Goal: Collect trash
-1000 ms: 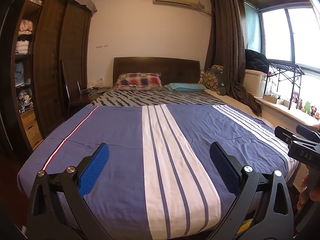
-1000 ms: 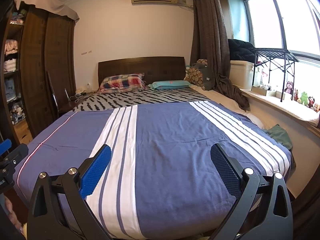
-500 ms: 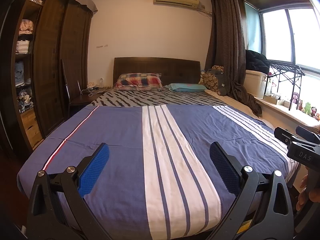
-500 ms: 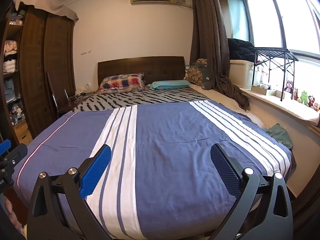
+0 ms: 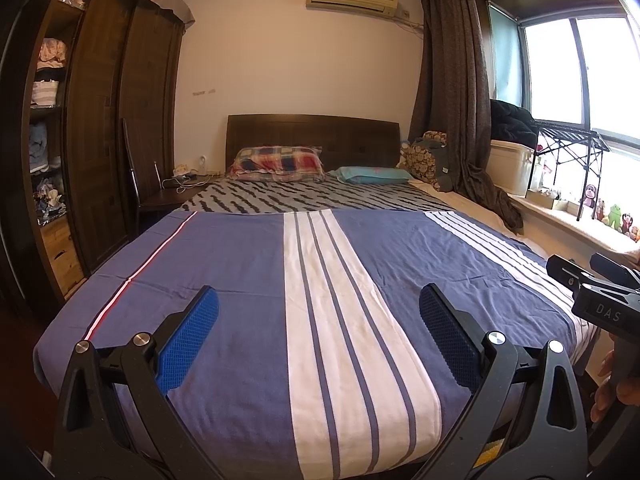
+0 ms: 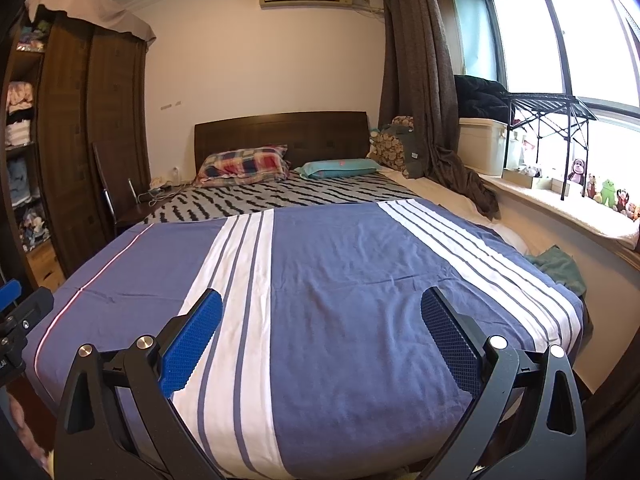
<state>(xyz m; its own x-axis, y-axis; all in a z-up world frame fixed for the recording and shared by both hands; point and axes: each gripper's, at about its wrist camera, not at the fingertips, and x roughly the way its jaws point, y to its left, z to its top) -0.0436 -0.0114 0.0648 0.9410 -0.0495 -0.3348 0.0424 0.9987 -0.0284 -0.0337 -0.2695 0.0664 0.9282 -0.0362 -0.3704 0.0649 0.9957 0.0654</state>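
Blue-padded left tongs (image 5: 319,320) and right tongs (image 6: 321,322) are both held spread wide, nothing between the pads, at the foot of the bed (image 5: 248,280). No trash is seen on the striped cover (image 6: 352,280), nor any bin. A green cloth (image 6: 558,268) is crumpled at the bed's right edge; whether it counts as trash cannot be told. The scene fits either a search for trash or a bed already cleared, so no next grasp is settled.
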